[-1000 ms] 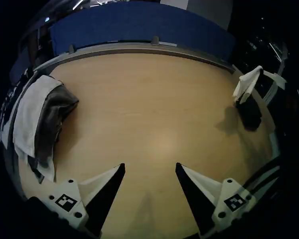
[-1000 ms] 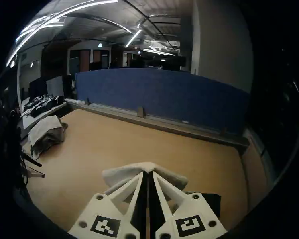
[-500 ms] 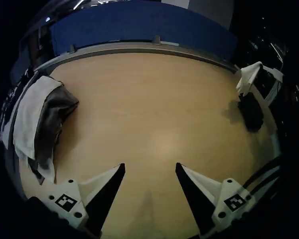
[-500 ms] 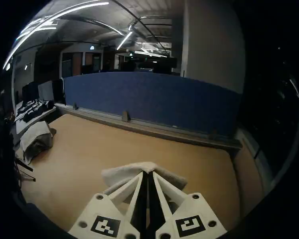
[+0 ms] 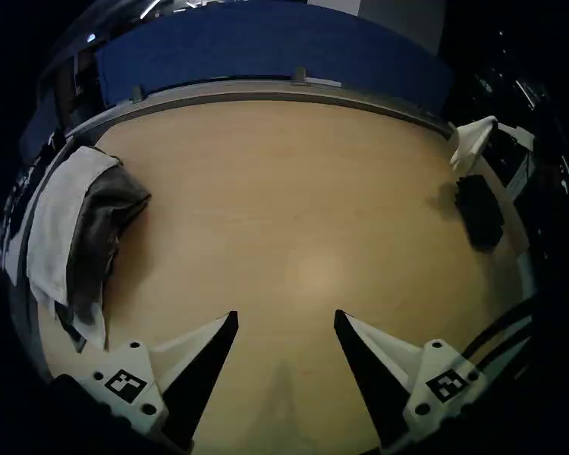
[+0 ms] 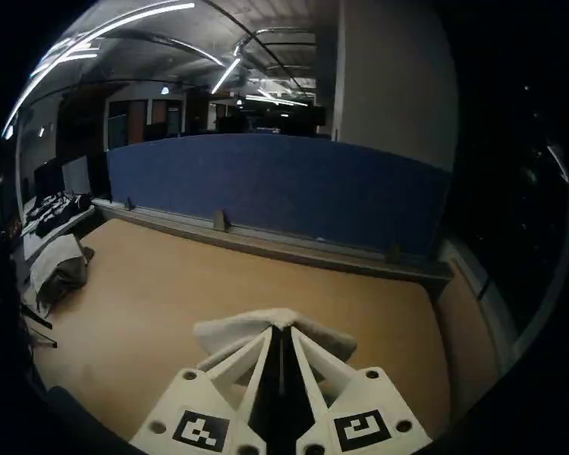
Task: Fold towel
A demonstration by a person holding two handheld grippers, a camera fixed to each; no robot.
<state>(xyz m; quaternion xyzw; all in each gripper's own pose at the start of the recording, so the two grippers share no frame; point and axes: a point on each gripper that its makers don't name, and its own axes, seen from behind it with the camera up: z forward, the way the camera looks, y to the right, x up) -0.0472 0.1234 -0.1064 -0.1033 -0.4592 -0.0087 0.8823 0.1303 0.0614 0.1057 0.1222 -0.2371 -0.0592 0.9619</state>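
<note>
Desk, dim light. The left gripper has its fingers spread wide, low centre of the left gripper view. The right gripper has its fingers pressed together, pinching the white towel, which drapes off both sides of the tips. In the left gripper view the towel is at upper right, above a dark item on the desk. A white-and-grey cloth pile lies at the left edge. A blue partition stands behind.

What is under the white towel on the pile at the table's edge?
A dark grey towel lies under the white towel, sticking out toward the table's middle. How far it reaches beneath, and anything below it, is covered.
</note>
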